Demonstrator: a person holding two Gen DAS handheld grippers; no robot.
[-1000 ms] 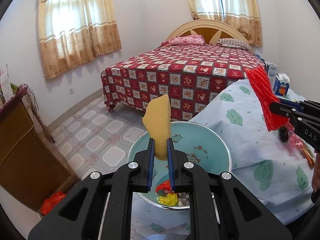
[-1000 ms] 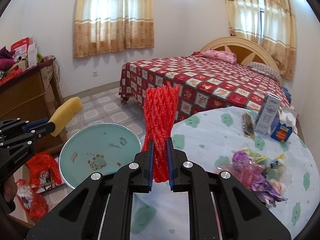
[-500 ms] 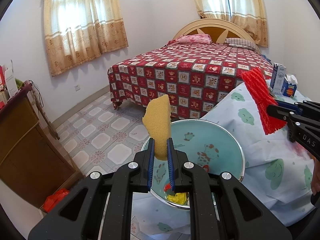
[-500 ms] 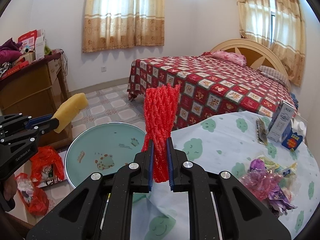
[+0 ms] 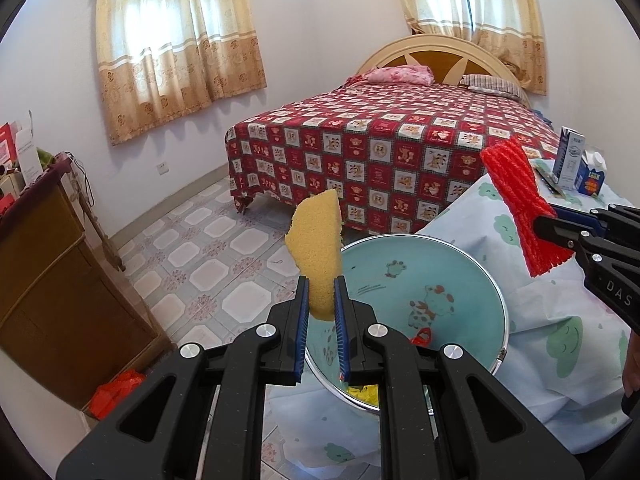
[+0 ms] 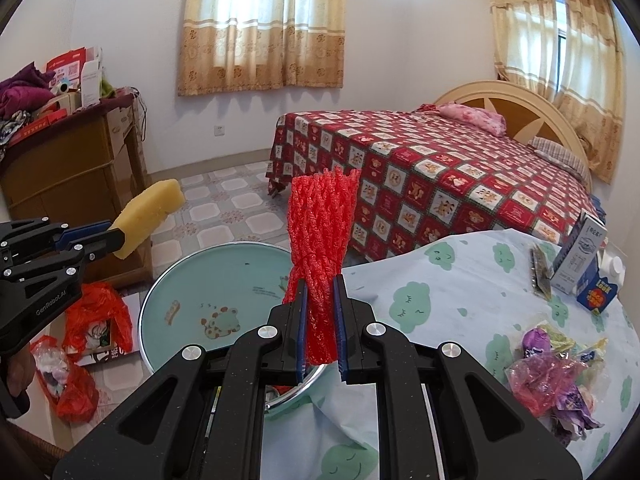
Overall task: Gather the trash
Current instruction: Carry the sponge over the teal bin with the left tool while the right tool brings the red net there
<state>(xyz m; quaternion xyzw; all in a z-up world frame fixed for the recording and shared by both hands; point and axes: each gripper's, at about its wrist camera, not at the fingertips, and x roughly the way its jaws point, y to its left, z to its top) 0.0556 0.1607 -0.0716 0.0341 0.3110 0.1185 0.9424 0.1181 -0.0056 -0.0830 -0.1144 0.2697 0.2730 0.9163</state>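
Observation:
My left gripper [image 5: 321, 300] is shut on a yellow sponge piece [image 5: 316, 246], which stands up between the blue pads over the near left rim of a teal basin [image 5: 460, 276]. The basin holds red and yellow scraps [image 5: 420, 338] at its bottom. My right gripper [image 6: 320, 304] is shut on a red foam net sleeve [image 6: 322, 236], held upright above the basin's [image 6: 224, 284] right rim. From the right wrist, the left gripper [image 6: 108, 238] and its sponge [image 6: 150, 214] show at the left. From the left wrist, the right gripper [image 5: 548, 226] and the net [image 5: 516, 196] show at the right.
A table under a pale blue cloth [image 6: 460, 280] carries a pile of wrappers [image 6: 552, 376], a dark wrapper [image 6: 540, 272] and two cartons [image 6: 580, 256]. A bed with a red quilt [image 5: 380, 152] lies beyond. A brown cabinet [image 5: 44, 280] and red plastic bags [image 6: 92, 320] stand at the left.
Both grippers have drifted sideways with their loads still held. The basin has slid right in the left wrist view, the cartons come into sight, and the table has shifted right in the right wrist view.

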